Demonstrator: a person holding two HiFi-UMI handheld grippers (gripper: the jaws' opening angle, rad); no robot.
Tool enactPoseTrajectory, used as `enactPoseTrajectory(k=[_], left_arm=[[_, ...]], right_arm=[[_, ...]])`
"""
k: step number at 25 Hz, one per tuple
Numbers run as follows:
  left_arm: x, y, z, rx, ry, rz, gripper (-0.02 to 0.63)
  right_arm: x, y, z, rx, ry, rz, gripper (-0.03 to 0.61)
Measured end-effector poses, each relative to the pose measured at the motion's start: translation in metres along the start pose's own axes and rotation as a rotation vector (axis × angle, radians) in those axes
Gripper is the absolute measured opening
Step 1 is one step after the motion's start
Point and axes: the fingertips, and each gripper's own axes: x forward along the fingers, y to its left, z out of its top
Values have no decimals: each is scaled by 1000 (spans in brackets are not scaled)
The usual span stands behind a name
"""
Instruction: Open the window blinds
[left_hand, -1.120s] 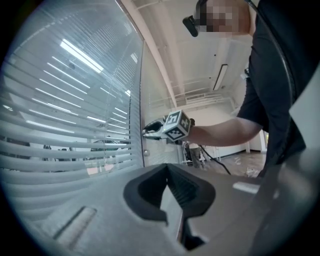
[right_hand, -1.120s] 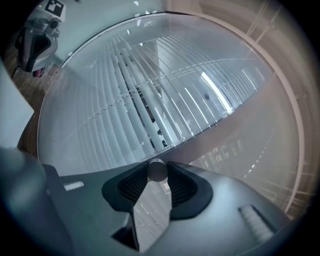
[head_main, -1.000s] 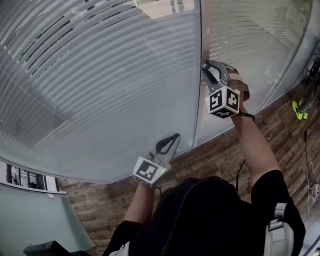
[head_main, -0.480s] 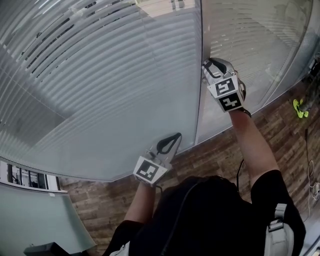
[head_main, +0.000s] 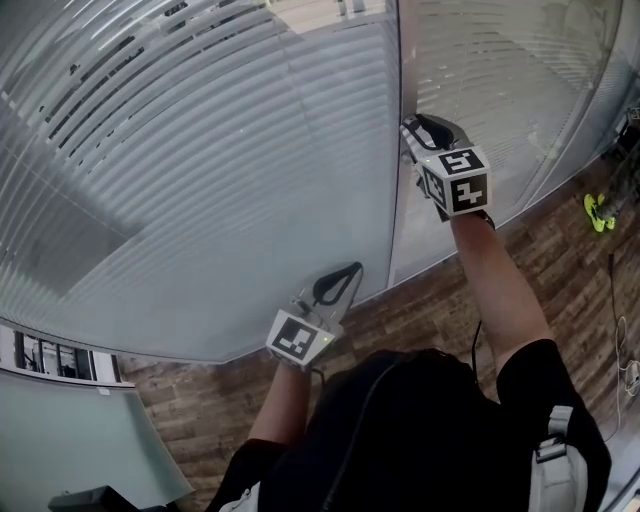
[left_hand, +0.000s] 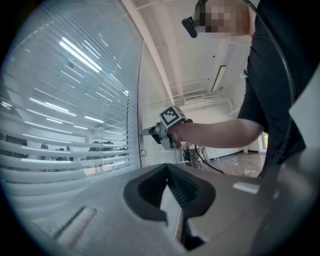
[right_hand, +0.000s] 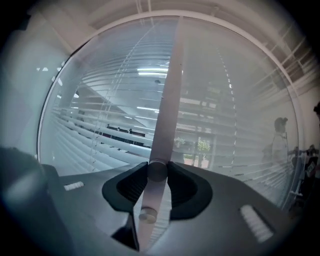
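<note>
Horizontal slatted blinds (head_main: 200, 150) hang behind curved glass panels, split by a vertical frame post (head_main: 400, 60). My right gripper (head_main: 412, 128) reaches level to that post and is shut on a small round knob (right_hand: 156, 171) on it, one pad pressing each side. A second small stud (right_hand: 147, 216) sits lower on the post (right_hand: 170, 90). The left gripper view shows the right gripper (left_hand: 150, 131) at the post beside the blinds (left_hand: 60, 125). My left gripper (head_main: 350, 272) is held lower, near the glass, shut with nothing in it (left_hand: 167, 170).
A wood-plank floor (head_main: 560, 260) runs along the foot of the glass. A yellow-green object (head_main: 597, 215) and cables (head_main: 615, 290) lie at the right. A pale partition (head_main: 60, 440) stands at the lower left. Lit office rooms show through the slats (right_hand: 100, 125).
My right gripper has rolled on the knob; its marker cube swung from facing sideways to facing up. Dark gaps between the upper slats look slightly wider. The left gripper stayed put.
</note>
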Motion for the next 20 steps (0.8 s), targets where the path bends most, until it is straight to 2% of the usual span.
enactPoseTrajectory(k=[2,5,7,12,20], left_arm=[[1,0,0,-2,-2,-1,3],[1,2,-6,27,-34,2,5],[2,0,-6,15,-26,-1,5],[4,-6,-7,3,-21,-15,5],[3,-7,-6,-13,-18,-10,4]], right_arm=[[0,0,1,60,-9,6,127],[-1,0,1,106,-15,2,127],[-1,-1,1,139,-19,0,127],[-2,-2,3,317,-46,29,127],[-2,-5,2,523,-81,46,127]])
